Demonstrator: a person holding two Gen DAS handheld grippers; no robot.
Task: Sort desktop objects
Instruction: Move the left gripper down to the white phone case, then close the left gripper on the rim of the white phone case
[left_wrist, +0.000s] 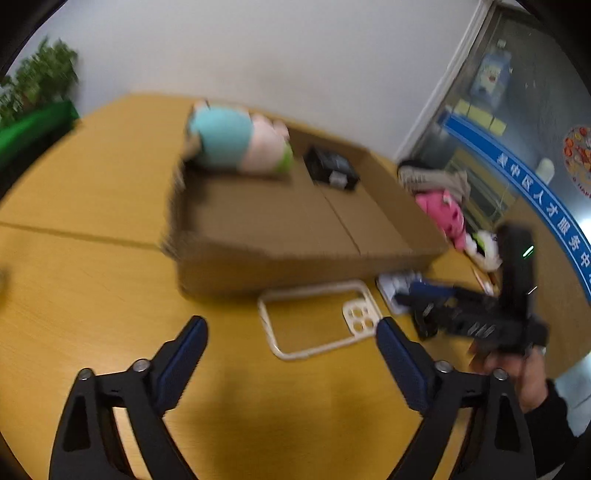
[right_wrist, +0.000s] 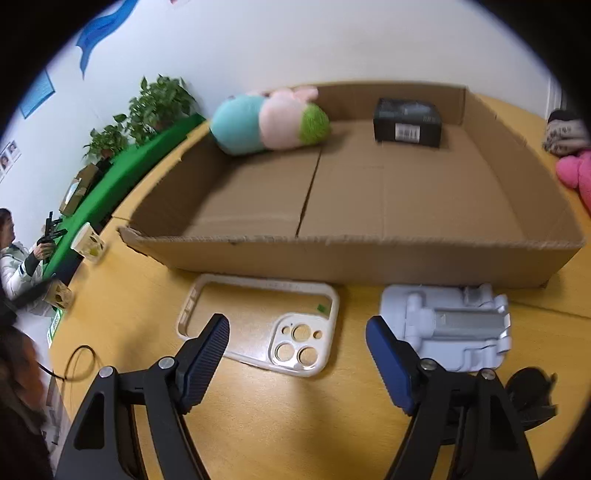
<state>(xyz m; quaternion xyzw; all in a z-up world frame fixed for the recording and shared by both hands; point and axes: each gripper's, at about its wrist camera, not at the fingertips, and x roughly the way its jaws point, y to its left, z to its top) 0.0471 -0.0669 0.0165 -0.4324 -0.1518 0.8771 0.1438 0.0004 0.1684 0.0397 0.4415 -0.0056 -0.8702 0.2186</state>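
A clear phone case lies flat on the wooden table in front of a shallow cardboard box. My right gripper hangs open just above the case's camera end, pressing on nothing. Beside the case on the right lies a pale blue phone stand. Inside the box are a blue, pink and green plush toy and a small black carton. In the blurred left wrist view my left gripper is open over the phone case, with the box behind.
A pink plush and a grey patterned item lie right of the box. Paper cups, a green table, plants and a seated person are at the left. A thin cable loops near the table edge.
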